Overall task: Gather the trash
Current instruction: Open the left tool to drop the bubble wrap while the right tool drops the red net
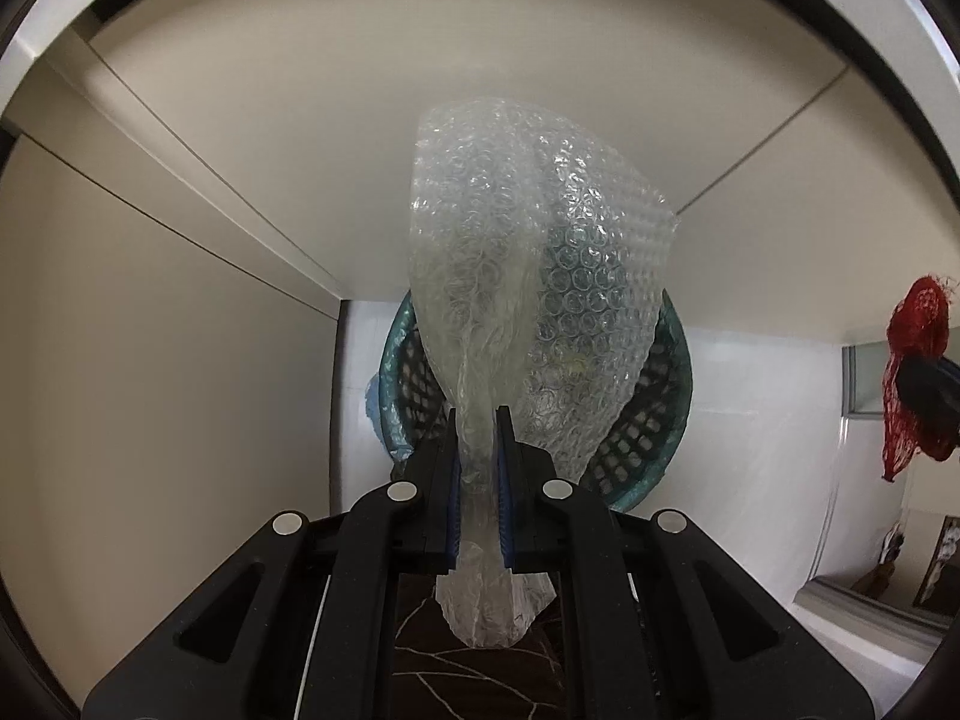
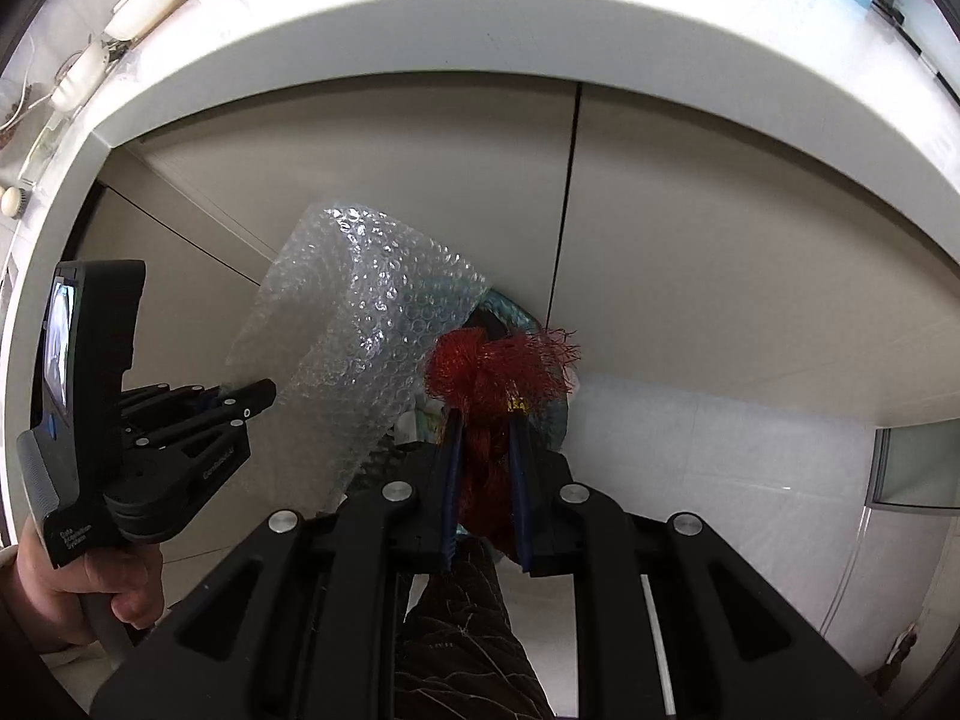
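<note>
A run of beige cabinet panels (image 1: 180, 312) under a white countertop edge (image 2: 480, 42) fills the background in both wrist views, with white wall tile (image 1: 750, 420) below it. In front of the panels stands a teal plastic lattice basket (image 1: 660, 408), its rim partly hidden; a bit of pale blue plastic (image 1: 375, 414) shows at its left edge.

The crumpled sheet of clear bubble wrap (image 1: 540, 240) is the largest piece of trash in view. It fans out above and in front of the basket, while its bunched lower end runs down between the blue-padded fingers of the left gripper (image 1: 478, 420), which pinch it tight; a tail of the sheet hangs out behind the pads. In the right wrist view the same sheet (image 2: 360, 348) stands out from the left gripper (image 2: 264, 393), whose black body is held in a bare hand (image 2: 78, 588) at the lower left.

The wad of red plastic mesh netting (image 2: 498, 360) sits just to the right of the bubble wrap and touches it in the right wrist view. The right gripper (image 2: 487, 414) has its fingers pressed on the netting, whose frayed tuft spreads past the tips toward the basket rim. In the left wrist view the netting (image 1: 912, 372) hangs at the far right, well apart from the left gripper.
</note>
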`<state>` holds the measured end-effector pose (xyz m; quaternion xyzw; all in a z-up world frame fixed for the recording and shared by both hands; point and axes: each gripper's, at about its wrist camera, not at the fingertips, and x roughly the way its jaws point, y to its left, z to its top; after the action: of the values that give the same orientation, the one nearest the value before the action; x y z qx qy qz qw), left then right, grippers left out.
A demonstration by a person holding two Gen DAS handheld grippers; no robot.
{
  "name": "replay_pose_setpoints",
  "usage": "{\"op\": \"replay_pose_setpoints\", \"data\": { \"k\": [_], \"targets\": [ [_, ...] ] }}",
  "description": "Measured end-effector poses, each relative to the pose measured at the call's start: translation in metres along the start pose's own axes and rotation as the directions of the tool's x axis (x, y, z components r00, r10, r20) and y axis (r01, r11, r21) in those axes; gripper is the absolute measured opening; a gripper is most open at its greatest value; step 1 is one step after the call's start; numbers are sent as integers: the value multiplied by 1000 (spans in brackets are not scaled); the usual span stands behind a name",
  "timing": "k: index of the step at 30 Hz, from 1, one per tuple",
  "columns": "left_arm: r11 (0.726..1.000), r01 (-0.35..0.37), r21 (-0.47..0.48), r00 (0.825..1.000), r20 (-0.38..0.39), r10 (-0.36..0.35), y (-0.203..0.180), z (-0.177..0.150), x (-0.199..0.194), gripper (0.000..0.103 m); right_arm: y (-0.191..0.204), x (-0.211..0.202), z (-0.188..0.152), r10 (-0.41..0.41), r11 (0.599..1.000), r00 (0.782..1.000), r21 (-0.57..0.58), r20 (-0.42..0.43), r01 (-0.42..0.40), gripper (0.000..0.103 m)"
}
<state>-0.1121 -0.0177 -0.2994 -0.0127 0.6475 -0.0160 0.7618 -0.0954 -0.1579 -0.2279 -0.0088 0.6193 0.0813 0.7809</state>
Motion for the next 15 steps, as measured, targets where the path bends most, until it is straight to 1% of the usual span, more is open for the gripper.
{"op": "replay_pose_setpoints", "data": {
  "k": [2,3,8,12,15],
  "targets": [
    [1000,0,13,1000,-10,0,-2,1,1,10,-1,3,3,2,1000,1000,5,-7,-2,14],
    [1000,-1,17,1000,-15,1,-3,1,2,13,0,4,5,3,1000,1000,8,-10,-3,14],
    [999,-2,40,1000,-30,3,-6,2,7,15,7,8,14,8,1000,1000,5,-19,-8,14],
    [999,-5,46,999,-46,7,-7,4,12,22,12,13,14,10,1000,1000,1,-27,-10,14],
    [999,-9,47,999,-49,12,-9,5,15,23,10,12,13,9,1000,999,-2,-32,-9,14]
  ]
}}
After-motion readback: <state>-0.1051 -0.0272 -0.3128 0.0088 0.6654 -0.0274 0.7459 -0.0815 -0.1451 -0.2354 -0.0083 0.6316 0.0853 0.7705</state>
